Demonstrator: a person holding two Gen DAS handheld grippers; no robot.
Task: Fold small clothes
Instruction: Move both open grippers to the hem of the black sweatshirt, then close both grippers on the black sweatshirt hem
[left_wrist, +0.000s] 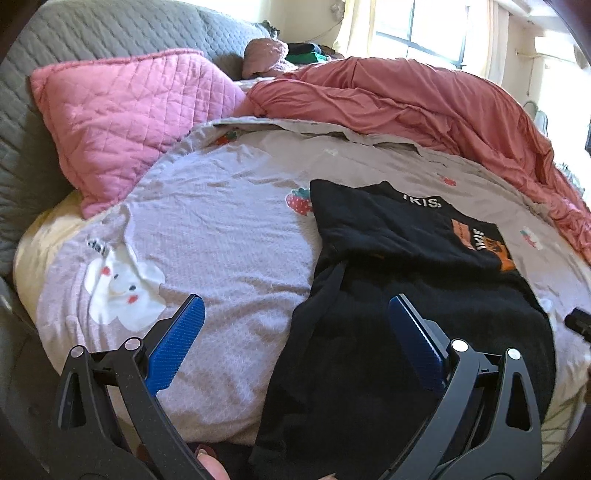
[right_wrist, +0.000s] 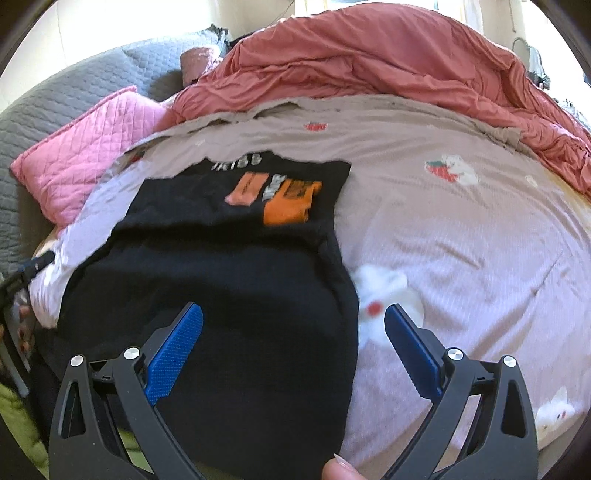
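Observation:
A black T-shirt (left_wrist: 399, 280) with orange patches and white lettering lies on the bed, its sides folded in and its lower end hanging over the near edge. In the right wrist view the same T-shirt (right_wrist: 221, 266) is blurred. My left gripper (left_wrist: 295, 306) is open above the shirt's left edge, one blue finger over the sheet, the other over black cloth. My right gripper (right_wrist: 293, 314) is open above the shirt's right edge, with nothing between its fingers. The left gripper shows at the far left (right_wrist: 29, 269) of the right wrist view.
The lilac bed sheet (left_wrist: 221, 236) carries strawberry and white bunny prints. A pink quilted pillow (left_wrist: 125, 114) lies at the back left, a rumpled red duvet (left_wrist: 424, 107) across the back. A grey quilted headboard (left_wrist: 92, 33) stands behind. A fingertip (right_wrist: 340, 469) shows at the bottom.

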